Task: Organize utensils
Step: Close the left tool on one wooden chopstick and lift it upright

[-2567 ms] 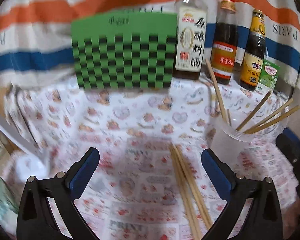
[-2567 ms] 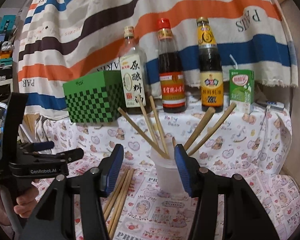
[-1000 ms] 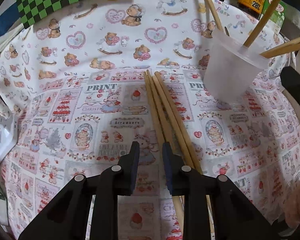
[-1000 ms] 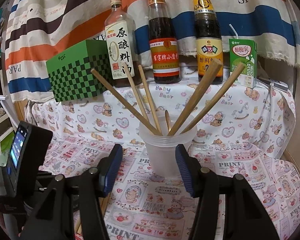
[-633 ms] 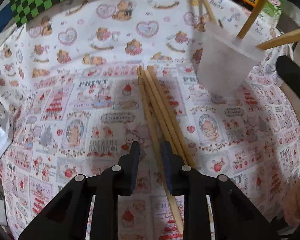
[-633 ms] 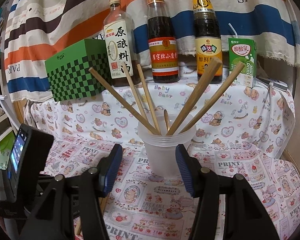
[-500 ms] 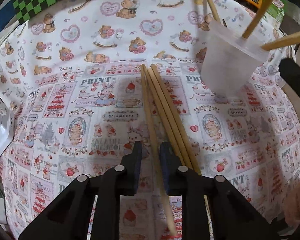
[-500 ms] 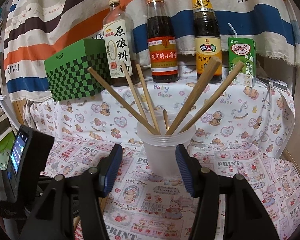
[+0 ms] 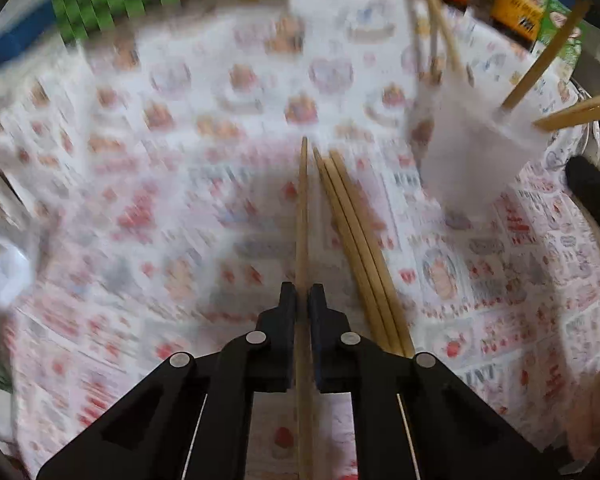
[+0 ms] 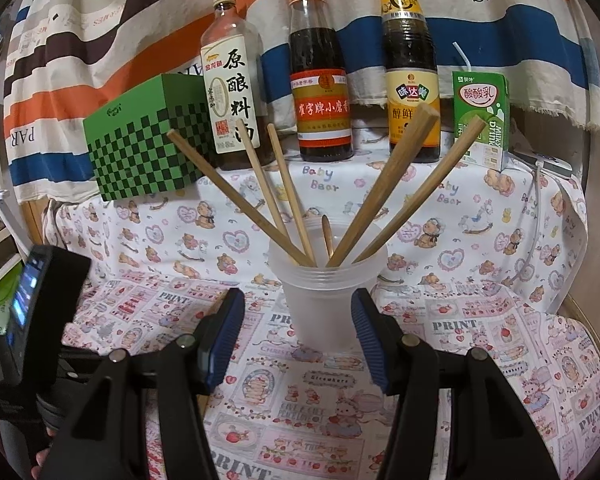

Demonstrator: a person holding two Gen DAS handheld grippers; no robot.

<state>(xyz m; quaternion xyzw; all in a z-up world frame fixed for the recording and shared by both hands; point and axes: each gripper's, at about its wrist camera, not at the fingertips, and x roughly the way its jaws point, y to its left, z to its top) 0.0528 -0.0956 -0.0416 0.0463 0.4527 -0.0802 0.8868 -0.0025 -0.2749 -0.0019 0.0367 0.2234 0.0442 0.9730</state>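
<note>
While the patterned tabletop (image 9: pixel 148 208) fills both views, the translucent cup (image 10: pixel 324 300) of chopsticks stands at centre of the right view, between the pads of the right claw (image 10: pixel 298 338), which gapes half-wide without touching it. Lower centre in the left view, the left claw (image 9: pixel 303 300) pinches one chopstick (image 9: pixel 302 216), three loose chopsticks (image 9: pixel 356 240) just right.

One pale wooden chopstick (image 9: pixel 302 216) is pinched; three more (image 9: pixel 356 240) lie together beside it; others lean splayed in the translucent plastic cup (image 10: pixel 320 304).
</note>
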